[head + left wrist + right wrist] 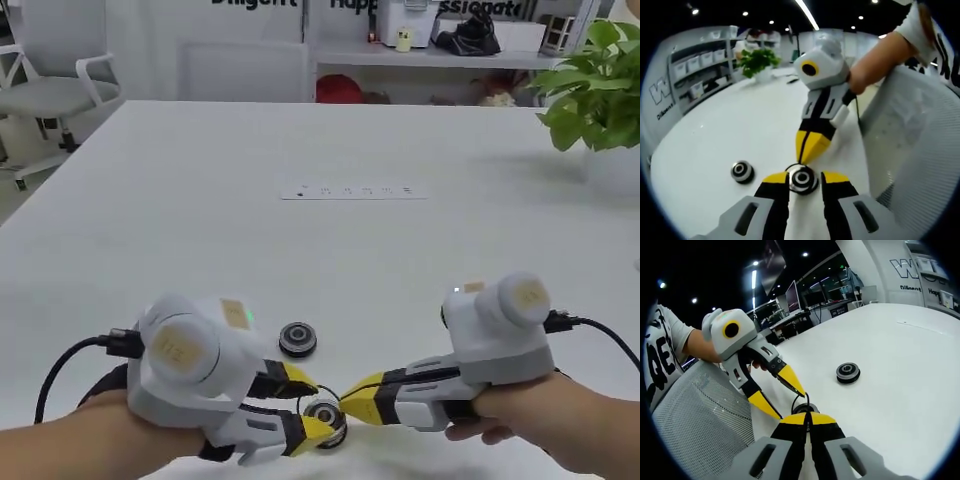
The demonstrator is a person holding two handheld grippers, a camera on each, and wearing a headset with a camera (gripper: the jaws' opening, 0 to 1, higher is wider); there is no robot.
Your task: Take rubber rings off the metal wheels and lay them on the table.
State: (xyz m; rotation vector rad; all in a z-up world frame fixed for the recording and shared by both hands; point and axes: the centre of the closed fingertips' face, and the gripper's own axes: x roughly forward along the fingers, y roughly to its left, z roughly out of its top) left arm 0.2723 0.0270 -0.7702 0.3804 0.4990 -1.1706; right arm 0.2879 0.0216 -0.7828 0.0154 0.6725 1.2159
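Note:
My left gripper (312, 405) is shut on a small metal wheel (324, 411) at the near edge of the white table (300, 240). In the left gripper view the wheel (803, 180) sits between the yellow-tipped jaws of the left gripper (804, 177). My right gripper (348, 393) comes in from the right, and its shut tips pinch a thin black rubber ring (795, 402) that stands up as a loop off that wheel. A second wheel (297, 339), with its black ring still around it, lies flat on the table just beyond the grippers.
A paper strip with small marks (355, 191) lies mid-table. At the far right stands a potted plant (595, 85), and an office chair (60, 85) is beyond the table's left corner. A mesh chair back (705, 420) is close behind the grippers.

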